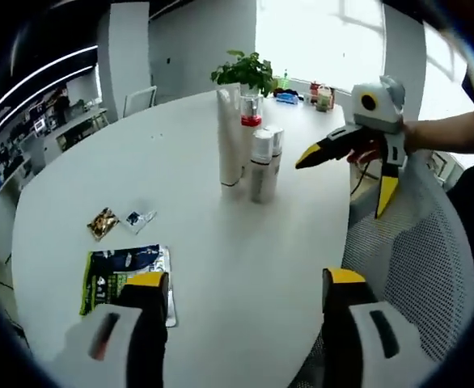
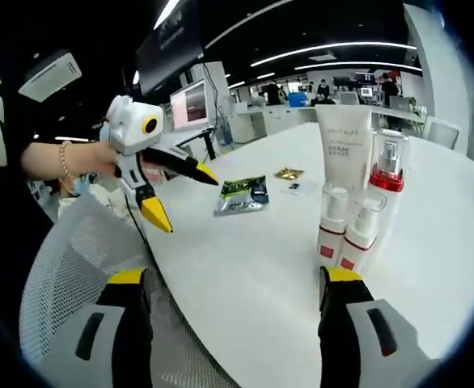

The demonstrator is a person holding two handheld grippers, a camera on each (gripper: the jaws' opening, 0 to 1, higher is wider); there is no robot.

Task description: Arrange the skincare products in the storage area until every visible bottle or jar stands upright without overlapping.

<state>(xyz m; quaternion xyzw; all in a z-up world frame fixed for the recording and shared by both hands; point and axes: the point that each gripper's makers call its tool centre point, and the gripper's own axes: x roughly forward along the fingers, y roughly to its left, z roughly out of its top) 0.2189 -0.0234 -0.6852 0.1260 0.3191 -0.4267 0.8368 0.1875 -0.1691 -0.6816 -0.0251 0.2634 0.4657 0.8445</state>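
Both grippers are wide open and empty: left gripper (image 1: 245,303) hangs back over the table's (image 1: 245,242) near edge, right gripper (image 1: 346,174) sits nearer the upright bottle cluster (image 1: 249,145), long axes vertical, mid-table

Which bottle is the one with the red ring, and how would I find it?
Look at the big white round table, then at the little group of upright skincare products near its middle. Behind the two small pump bottles and beside the tall white tube stands a clear-topped bottle. It alone wears a bright red band below its clear cap.
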